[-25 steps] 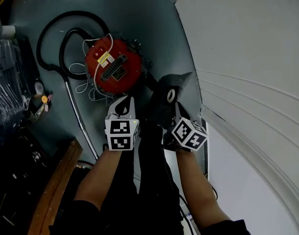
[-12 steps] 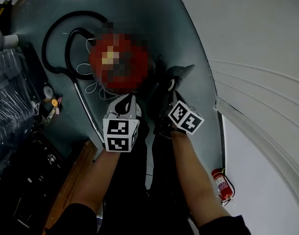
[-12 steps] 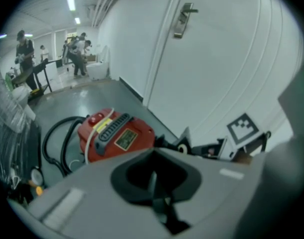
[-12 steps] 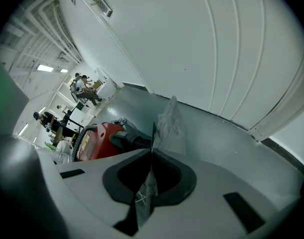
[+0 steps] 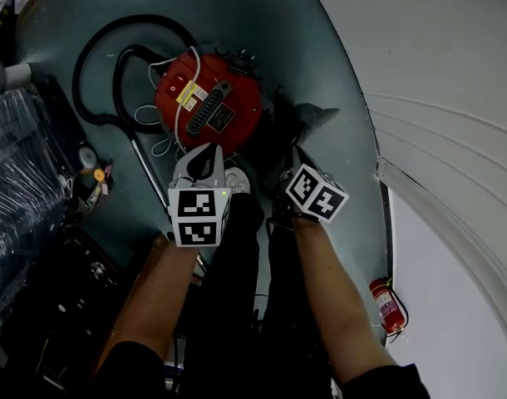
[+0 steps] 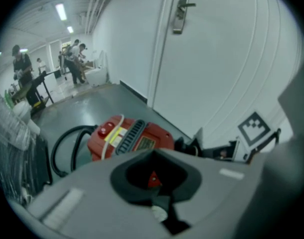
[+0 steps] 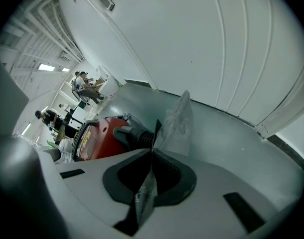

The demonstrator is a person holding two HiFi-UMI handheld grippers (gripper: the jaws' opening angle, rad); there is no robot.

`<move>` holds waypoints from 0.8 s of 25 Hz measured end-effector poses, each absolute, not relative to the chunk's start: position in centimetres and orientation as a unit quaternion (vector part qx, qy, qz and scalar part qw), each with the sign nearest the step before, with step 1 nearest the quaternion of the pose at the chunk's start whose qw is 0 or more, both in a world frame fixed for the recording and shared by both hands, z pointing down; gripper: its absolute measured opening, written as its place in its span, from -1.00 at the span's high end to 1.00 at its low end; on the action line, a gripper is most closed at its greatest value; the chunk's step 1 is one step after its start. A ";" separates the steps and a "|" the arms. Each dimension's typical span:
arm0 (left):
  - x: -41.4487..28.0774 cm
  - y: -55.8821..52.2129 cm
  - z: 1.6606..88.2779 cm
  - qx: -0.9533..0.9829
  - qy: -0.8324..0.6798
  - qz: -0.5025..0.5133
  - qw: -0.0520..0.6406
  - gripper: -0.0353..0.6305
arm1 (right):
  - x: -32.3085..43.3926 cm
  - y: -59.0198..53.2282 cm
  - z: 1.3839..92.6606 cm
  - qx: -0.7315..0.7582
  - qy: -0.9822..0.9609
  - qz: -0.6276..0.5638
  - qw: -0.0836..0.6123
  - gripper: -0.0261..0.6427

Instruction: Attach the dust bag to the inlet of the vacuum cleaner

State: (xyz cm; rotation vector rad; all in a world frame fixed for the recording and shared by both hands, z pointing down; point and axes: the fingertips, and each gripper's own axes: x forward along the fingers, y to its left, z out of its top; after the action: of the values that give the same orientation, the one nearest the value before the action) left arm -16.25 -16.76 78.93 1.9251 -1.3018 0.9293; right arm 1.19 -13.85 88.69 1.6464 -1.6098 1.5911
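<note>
The red vacuum cleaner [image 5: 208,106] lies on the grey floor, its black ribbed inlet [image 7: 137,133] facing the right side. My right gripper [image 5: 293,158] is shut on an edge of the grey dust bag [image 5: 316,116]. The thin sheet runs between its jaws and rises beyond them as a crinkled grey flap [image 7: 177,123], close to the inlet but apart from it. My left gripper [image 5: 205,158] hovers just in front of the vacuum [image 6: 129,136], shut with nothing in it.
A black hose [image 5: 95,73] loops left of the vacuum, with a white cord [image 5: 154,144] beside it. A white wall and door [image 5: 436,73] bound the right side. A red fire extinguisher [image 5: 386,306] stands by the wall. Plastic-wrapped clutter [image 5: 21,181] fills the left.
My right gripper has sunk with the dust bag toward the vacuum's right side. The left gripper has shifted a little nearer the vacuum and rolled slightly.
</note>
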 end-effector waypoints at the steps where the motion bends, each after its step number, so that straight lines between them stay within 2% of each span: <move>1: -16.5 -17.2 79.0 0.731 -0.492 0.361 0.305 0.89 | 1.2 -13.8 88.7 0.579 -0.565 0.562 0.171 0.89; 2: -16.7 -17.6 79.2 0.734 -0.486 0.371 0.296 0.78 | 1.2 -13.7 88.8 0.578 -0.564 0.564 0.172 0.89; 3: -16.9 -18.0 79.5 0.736 -0.479 0.382 0.288 0.44 | 1.2 -13.7 88.8 0.577 -0.564 0.564 0.175 0.89; 4: -17.1 -18.5 79.8 0.737 -0.473 0.395 0.278 0.31 | 1.2 -13.8 88.7 0.577 -0.564 0.564 0.177 0.89; 8: -18.8 -20.1 82.1 0.726 -0.459 0.451 0.243 0.19 | 0.9 -14.1 88.5 0.576 -0.564 0.562 0.184 0.89; 11: -19.5 -20.4 84.8 0.717 -0.430 0.487 0.254 0.11 | 0.6 -14.1 88.6 0.570 -0.566 0.566 0.185 0.89; 13: -19.7 -20.6 85.7 0.713 -0.420 0.502 0.252 0.11 | 0.6 -14.2 88.6 0.567 -0.568 0.565 0.188 0.89; 14: -20.0 -20.7 85.9 0.712 -0.419 0.507 0.247 0.21 | 0.5 -14.3 88.6 0.566 -0.570 0.565 0.190 0.89; 15: -20.2 -20.9 85.9 0.711 -0.419 0.508 0.244 0.41 | 0.4 -14.3 88.6 0.564 -0.571 0.565 0.191 0.89; 20: -20.2 -20.9 86.1 0.721 -0.411 0.494 0.259 0.42 | -0.3 -14.8 89.1 0.551 -0.574 0.572 0.197 0.89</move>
State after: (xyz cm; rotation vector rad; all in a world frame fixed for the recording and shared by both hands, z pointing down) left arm -20.18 -20.91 86.13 1.9523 -1.1147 1.3393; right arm -0.34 -14.77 89.11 1.5433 -1.6074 1.6018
